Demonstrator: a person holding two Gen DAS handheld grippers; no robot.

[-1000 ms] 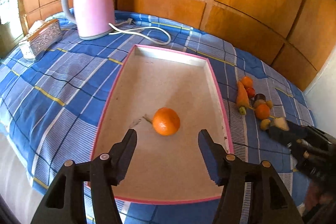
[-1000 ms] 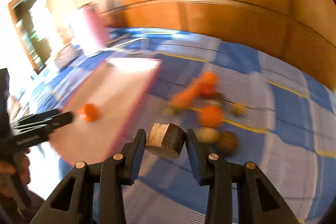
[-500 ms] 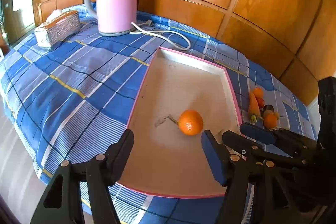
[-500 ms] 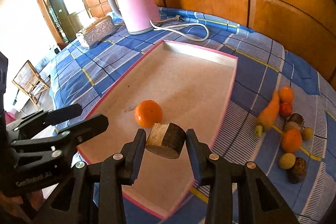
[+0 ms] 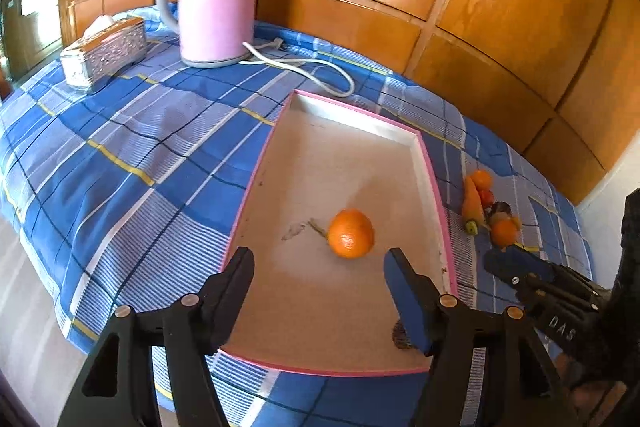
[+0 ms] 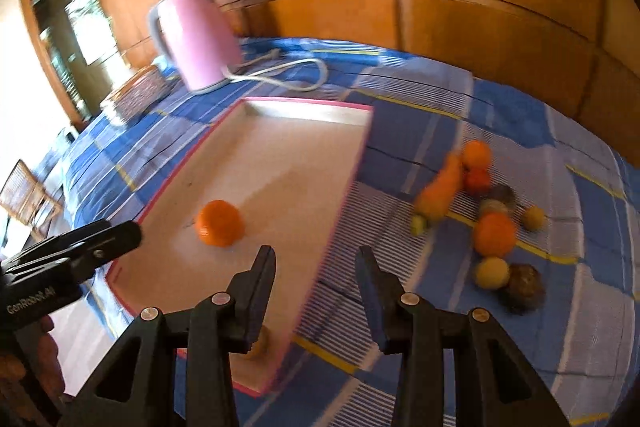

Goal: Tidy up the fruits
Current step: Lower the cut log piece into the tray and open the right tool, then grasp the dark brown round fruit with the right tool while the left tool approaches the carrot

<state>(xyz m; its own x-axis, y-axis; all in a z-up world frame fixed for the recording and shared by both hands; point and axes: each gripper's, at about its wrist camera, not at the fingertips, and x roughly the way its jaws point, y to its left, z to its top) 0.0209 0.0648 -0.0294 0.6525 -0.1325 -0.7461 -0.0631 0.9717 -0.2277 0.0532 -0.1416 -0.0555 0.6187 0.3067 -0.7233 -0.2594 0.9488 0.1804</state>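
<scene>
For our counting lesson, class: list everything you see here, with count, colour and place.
Kettle: one, pink, far end of cloth.
Cord: one, white, by kettle.
Tissue box: one, silver, left of kettle.
Cloth: one, blue check, under everything.
Tray: one, pink-rimmed, on cloth.
Orange: one, orange, in tray.
Chunk: one, brown, tray's near corner, partly hidden.
Pile: about nine blurred pieces, orange, red, yellow, brown, right of tray.
Left gripper: one, black, open, over tray.
Right gripper: one, black, open, over tray's right edge.

From the near edge, the tray [image 5: 256,183] [image 6: 362,147] is viewed closely, obliquely downward toward 12 o'clock, by both wrist cameras.
</scene>
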